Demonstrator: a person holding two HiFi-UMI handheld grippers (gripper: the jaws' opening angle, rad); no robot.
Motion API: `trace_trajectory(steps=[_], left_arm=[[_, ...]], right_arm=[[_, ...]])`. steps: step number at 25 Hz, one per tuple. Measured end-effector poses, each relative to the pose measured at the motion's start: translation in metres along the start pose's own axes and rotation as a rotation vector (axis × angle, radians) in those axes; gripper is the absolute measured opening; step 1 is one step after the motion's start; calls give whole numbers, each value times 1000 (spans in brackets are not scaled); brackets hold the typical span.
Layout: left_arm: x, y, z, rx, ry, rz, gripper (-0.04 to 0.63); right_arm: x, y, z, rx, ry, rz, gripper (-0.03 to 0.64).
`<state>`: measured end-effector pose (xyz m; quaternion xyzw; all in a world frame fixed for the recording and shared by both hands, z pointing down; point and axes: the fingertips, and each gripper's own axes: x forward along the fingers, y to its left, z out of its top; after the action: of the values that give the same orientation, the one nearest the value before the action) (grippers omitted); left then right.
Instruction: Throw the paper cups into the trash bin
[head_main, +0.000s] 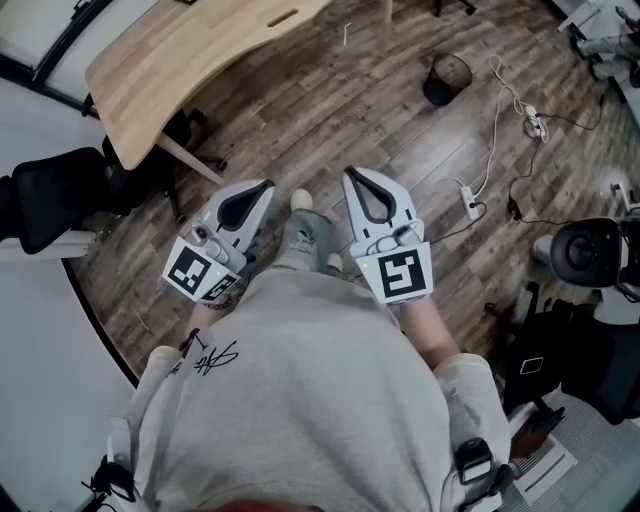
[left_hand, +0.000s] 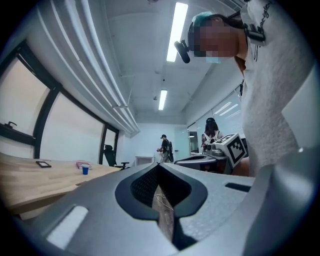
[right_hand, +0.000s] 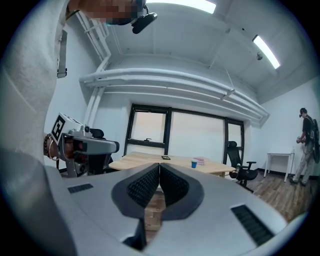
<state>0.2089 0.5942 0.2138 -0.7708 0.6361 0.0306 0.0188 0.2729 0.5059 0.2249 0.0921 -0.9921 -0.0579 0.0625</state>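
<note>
A small blue paper cup (right_hand: 194, 163) stands on the light wooden table (right_hand: 150, 161), far ahead in the right gripper view. It also shows as a blue cup (left_hand: 85, 170) on the table in the left gripper view. The black mesh trash bin (head_main: 447, 78) stands on the wood floor, far beyond both grippers. My left gripper (head_main: 262, 186) and right gripper (head_main: 352, 174) are held side by side in front of my waist, pointing forward. Both are shut with nothing between the pads. The cup does not show in the head view.
The table (head_main: 190, 60) juts in at the upper left, with black office chairs (head_main: 50, 195) beside it. A power strip and cables (head_main: 470, 200) lie on the floor at right, near another chair (head_main: 590, 250). Other people (left_hand: 165, 148) stand across the room.
</note>
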Motion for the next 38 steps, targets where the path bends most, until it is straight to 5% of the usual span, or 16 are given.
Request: trace_trajectory(steps=[13, 38], left_arm=[[28, 31, -7, -15, -4, -27, 3], [99, 166, -7, -13, -12, -51, 3]], right_arm=[[31, -22, 0, -13, 10, -29, 11], [157, -94, 4, 16, 18, -70, 11]])
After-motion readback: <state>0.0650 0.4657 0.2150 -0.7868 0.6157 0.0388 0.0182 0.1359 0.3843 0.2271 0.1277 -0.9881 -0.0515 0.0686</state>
